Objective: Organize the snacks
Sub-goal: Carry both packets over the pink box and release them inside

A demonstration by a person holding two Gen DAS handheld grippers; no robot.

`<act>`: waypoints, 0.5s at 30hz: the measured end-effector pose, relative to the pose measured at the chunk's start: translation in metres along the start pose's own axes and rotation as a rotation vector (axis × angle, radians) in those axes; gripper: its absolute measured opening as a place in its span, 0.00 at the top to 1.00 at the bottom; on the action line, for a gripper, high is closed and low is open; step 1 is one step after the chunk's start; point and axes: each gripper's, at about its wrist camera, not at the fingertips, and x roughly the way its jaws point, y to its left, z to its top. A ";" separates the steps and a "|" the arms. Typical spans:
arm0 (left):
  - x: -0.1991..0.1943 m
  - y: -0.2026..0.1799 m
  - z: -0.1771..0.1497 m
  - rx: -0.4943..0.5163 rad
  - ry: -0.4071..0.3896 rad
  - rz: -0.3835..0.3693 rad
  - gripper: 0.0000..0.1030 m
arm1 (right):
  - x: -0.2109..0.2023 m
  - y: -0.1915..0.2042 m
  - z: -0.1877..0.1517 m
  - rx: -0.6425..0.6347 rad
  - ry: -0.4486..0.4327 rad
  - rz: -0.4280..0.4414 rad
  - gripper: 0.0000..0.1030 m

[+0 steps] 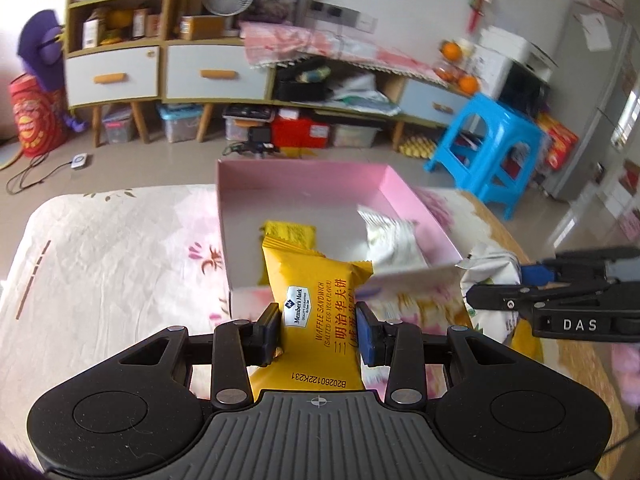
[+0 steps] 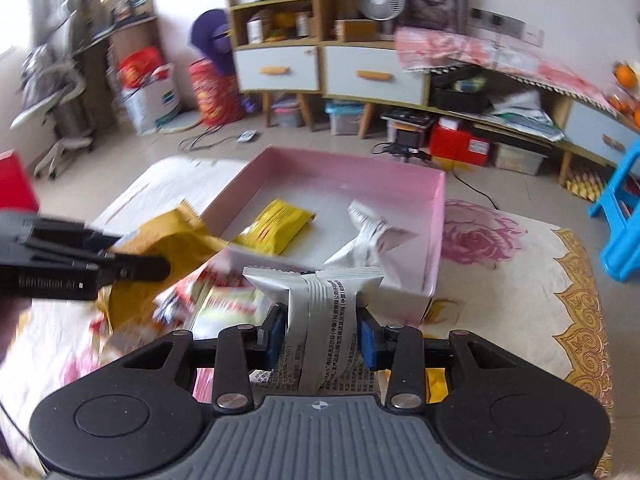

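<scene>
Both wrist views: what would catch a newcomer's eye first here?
The yellow waffle packet clamped in the left gripper fills the foreground, held in front of the pink box on the floral cloth. Beside it, the right gripper pinches a silver packet just short of the same box. Inside already lie a yellow packet and a white packet.

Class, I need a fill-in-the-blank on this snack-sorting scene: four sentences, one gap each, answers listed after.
1. The left gripper is shut on a ____ snack packet.
2. The right gripper is shut on a ____ snack packet.
3. The open box on the table is coloured ____.
4. The number of packets already lying inside the box is ____.

Missing words: yellow; silver; pink; two
</scene>
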 end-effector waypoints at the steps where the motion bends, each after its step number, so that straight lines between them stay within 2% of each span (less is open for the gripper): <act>1: 0.004 0.001 0.003 -0.015 -0.005 0.008 0.65 | 0.004 -0.002 0.003 0.020 -0.004 -0.006 0.72; 4: 0.013 0.002 0.008 -0.038 -0.018 0.042 0.65 | 0.016 -0.004 0.010 0.060 -0.012 -0.023 0.72; 8: 0.027 0.000 0.016 -0.015 -0.023 0.075 0.65 | 0.024 -0.005 0.014 0.109 -0.023 -0.043 0.72; 15: 0.057 -0.001 0.039 0.028 -0.025 0.113 0.65 | 0.034 -0.023 0.035 0.248 -0.090 -0.014 0.75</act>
